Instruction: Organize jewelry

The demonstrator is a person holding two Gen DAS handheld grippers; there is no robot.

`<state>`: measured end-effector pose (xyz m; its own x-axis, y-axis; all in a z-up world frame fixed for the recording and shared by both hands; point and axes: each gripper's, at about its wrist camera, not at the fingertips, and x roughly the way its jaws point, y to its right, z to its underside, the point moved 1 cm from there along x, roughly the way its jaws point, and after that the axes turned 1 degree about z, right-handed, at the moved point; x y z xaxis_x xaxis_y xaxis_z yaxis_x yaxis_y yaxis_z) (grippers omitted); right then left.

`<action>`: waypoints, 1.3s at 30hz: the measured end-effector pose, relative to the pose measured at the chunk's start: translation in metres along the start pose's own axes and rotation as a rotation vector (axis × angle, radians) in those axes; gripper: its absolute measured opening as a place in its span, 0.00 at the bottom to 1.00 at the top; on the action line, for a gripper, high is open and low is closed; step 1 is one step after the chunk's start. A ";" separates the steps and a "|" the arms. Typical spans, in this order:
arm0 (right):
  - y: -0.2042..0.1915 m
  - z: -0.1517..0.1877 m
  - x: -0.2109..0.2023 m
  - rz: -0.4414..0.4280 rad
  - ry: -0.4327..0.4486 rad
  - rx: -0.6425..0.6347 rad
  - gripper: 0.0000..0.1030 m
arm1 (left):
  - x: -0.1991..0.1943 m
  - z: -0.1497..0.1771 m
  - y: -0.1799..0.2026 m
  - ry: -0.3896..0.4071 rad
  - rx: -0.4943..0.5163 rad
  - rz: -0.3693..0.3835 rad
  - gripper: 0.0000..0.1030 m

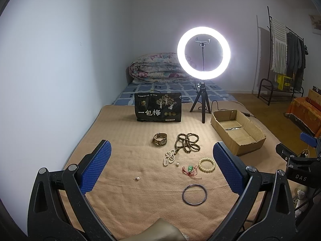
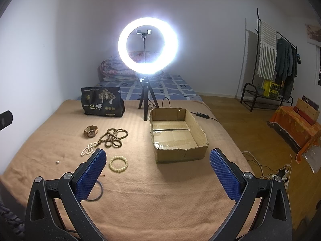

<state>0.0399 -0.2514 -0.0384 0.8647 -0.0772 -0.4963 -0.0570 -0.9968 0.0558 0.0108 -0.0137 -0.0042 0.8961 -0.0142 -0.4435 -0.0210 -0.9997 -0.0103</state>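
Terry-like tan blanket [image 1: 124, 206] covers the bed and carries all the jewelry: a watch [image 1: 160, 139] and brown bead string [image 1: 187, 142] far, a pearl strand [image 1: 169, 157], pale bracelet [image 1: 206, 163] and red-corded charm [image 1: 189, 169] in the middle, a dark bangle [image 1: 194, 194] near. The cardboard box [image 2: 178, 134] at right looks empty. Left gripper [image 1: 160, 168] and right gripper [image 2: 158, 172] both hover with jaws spread, pinching nothing. The soft pile could snag thin cords; a tiny loose pearl stud [image 1: 137, 178] at left could slip from the jaws, and the tangled beads may drag the pearls along.
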 end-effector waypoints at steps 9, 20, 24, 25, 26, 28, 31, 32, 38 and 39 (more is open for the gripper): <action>0.000 0.000 0.000 0.000 -0.001 0.000 0.99 | 0.000 0.000 0.000 0.001 0.002 0.000 1.00; -0.001 0.001 0.001 -0.001 -0.001 -0.003 0.99 | -0.001 0.000 0.000 0.003 0.001 0.000 1.00; -0.002 0.000 0.000 -0.002 -0.002 -0.003 0.99 | -0.001 0.000 0.000 0.002 0.001 0.001 1.00; -0.002 0.001 0.001 -0.003 -0.002 -0.003 0.99 | -0.001 0.000 0.000 0.002 0.001 0.001 1.00; -0.002 0.001 0.001 -0.002 -0.002 -0.004 0.99 | -0.001 0.000 0.001 0.001 0.001 0.001 1.00; -0.002 0.001 0.001 -0.002 -0.001 -0.003 0.99 | -0.001 0.001 0.001 0.002 0.001 0.001 1.00; -0.002 0.001 0.002 -0.002 -0.001 -0.003 0.99 | -0.001 0.001 0.000 0.003 0.001 0.001 1.00; -0.002 0.001 0.001 -0.002 -0.002 -0.003 0.99 | -0.001 0.001 0.001 0.003 0.001 0.001 1.00; -0.003 0.001 0.002 -0.002 -0.003 -0.003 0.99 | -0.001 0.001 0.001 0.002 -0.001 0.001 1.00; -0.003 0.001 0.002 -0.003 -0.003 -0.003 0.99 | -0.001 0.001 0.001 0.002 0.000 0.001 1.00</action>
<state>0.0413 -0.2488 -0.0405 0.8633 -0.0745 -0.4991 -0.0532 -0.9970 0.0568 0.0096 -0.0145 -0.0045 0.8969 -0.0157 -0.4420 -0.0225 -0.9997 -0.0100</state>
